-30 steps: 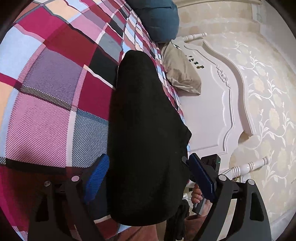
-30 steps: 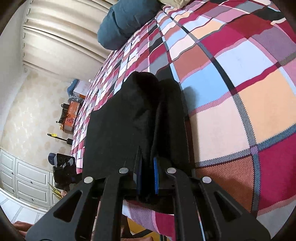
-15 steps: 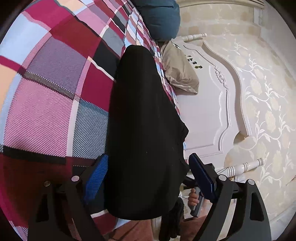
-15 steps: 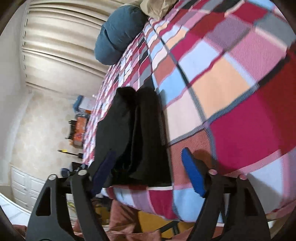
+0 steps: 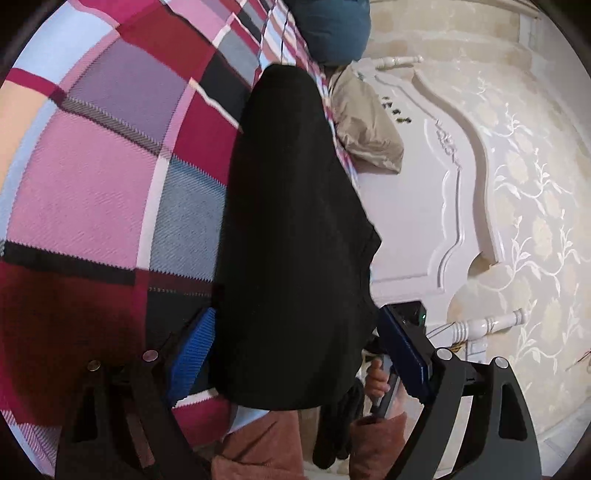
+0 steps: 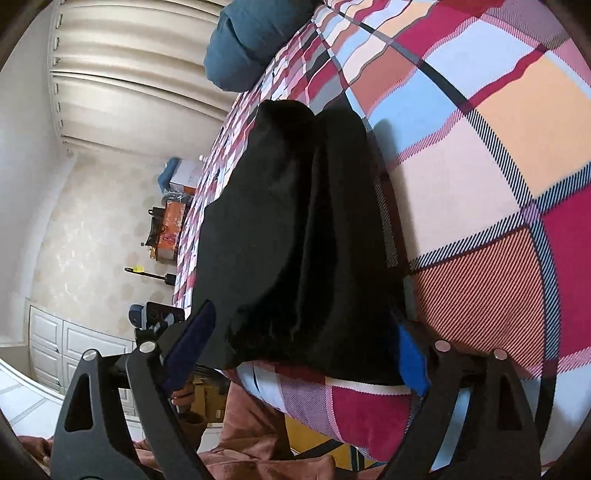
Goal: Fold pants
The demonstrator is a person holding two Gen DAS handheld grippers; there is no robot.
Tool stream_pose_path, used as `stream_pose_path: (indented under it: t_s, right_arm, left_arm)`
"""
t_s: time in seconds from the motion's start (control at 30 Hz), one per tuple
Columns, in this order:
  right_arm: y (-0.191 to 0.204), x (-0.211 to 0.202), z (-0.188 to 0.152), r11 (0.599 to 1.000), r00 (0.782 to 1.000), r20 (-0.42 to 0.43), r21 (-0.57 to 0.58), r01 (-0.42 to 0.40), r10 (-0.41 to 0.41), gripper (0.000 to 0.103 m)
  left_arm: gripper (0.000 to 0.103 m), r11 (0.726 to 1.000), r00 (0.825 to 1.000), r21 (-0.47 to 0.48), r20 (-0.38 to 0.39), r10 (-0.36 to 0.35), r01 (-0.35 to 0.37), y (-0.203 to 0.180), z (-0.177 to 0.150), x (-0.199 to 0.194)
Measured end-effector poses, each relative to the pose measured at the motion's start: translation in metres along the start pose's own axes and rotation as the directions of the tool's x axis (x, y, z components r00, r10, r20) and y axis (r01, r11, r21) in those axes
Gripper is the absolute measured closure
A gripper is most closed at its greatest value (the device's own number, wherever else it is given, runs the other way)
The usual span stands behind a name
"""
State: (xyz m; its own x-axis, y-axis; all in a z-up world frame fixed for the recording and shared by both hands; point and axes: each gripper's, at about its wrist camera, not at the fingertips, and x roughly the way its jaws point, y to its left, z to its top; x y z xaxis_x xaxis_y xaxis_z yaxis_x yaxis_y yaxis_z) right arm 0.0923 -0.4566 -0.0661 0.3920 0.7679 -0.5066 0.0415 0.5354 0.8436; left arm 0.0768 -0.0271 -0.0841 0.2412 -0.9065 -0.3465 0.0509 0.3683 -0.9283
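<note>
The black pants (image 5: 291,229) lie folded in a long strip on the plaid bedspread (image 5: 92,192), their near end at the bed's edge. My left gripper (image 5: 295,354) is open, its blue pads (image 5: 192,354) standing either side of that end without pressing it. In the right wrist view the pants (image 6: 295,240) show a raised fold down the middle. My right gripper (image 6: 299,356) straddles their near edge with its jaws opening and both pads clear of the cloth.
A teal cushion (image 5: 332,26) and a beige pillow (image 5: 365,122) lie at the far end by the white headboard (image 5: 424,203). Curtains (image 6: 129,55), a white cabinet (image 6: 55,343) and floor clutter (image 6: 170,225) lie beyond the bed's side. A person's reddish sleeve (image 5: 266,443) is close below.
The right gripper was shut on the pants' edge, then let go and spread wide. The pants now lie flat on the bed. The left gripper stayed open in place.
</note>
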Motion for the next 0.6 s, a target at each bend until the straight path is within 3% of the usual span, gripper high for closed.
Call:
stream_pose_path:
  t_s: [0.03, 0.1, 0.13, 0.17, 0.2, 0.27, 0.6]
  right_arm:
    - [-0.001, -0.001, 0.001, 1.0, 1.0, 0.001, 0.002, -0.004, 0.004, 0.015]
    - [-0.003, -0.002, 0.001, 1.0, 1.0, 0.005, 0.003, 0.008, -0.008, 0.026]
    - [-0.003, -0.001, 0.0, 1.0, 1.0, 0.001, -0.004, 0.023, -0.023, 0.038]
    - [-0.004, 0.001, 0.0, 0.999, 0.999, -0.003, -0.011, 0.043, -0.043, 0.043]
    - [-0.005, 0.003, 0.0, 0.999, 0.999, -0.004, -0.011, 0.046, -0.046, 0.046]
    - [-0.006, 0.004, 0.0, 0.998, 0.999, -0.004, -0.012, 0.054, -0.054, 0.054]
    - [-0.006, 0.005, 0.0, 0.999, 0.999, 0.016, -0.03, 0.042, -0.042, 0.06]
  left_arm:
    - [0.017, 1.0, 1.0, 0.001, -0.002, 0.015, -0.015, -0.001, 0.0, 0.002]
    - [0.017, 0.999, 0.999, 0.003, -0.002, 0.035, -0.035, -0.003, 0.0, 0.007]
    - [0.017, 1.0, 1.0, 0.007, 0.001, 0.025, -0.025, -0.005, 0.0, 0.009]
    - [0.018, 1.0, 1.0, 0.012, 0.003, 0.022, -0.022, -0.007, 0.001, 0.011]
    - [0.023, 0.995, 0.995, 0.034, -0.003, 0.098, -0.098, -0.009, 0.0, 0.015]
    - [0.047, 0.975, 0.979, 0.084, -0.004, 0.205, -0.204, -0.012, -0.003, 0.023]
    - [0.058, 0.937, 0.947, 0.136, 0.048, 0.317, -0.321, -0.025, -0.013, 0.017]
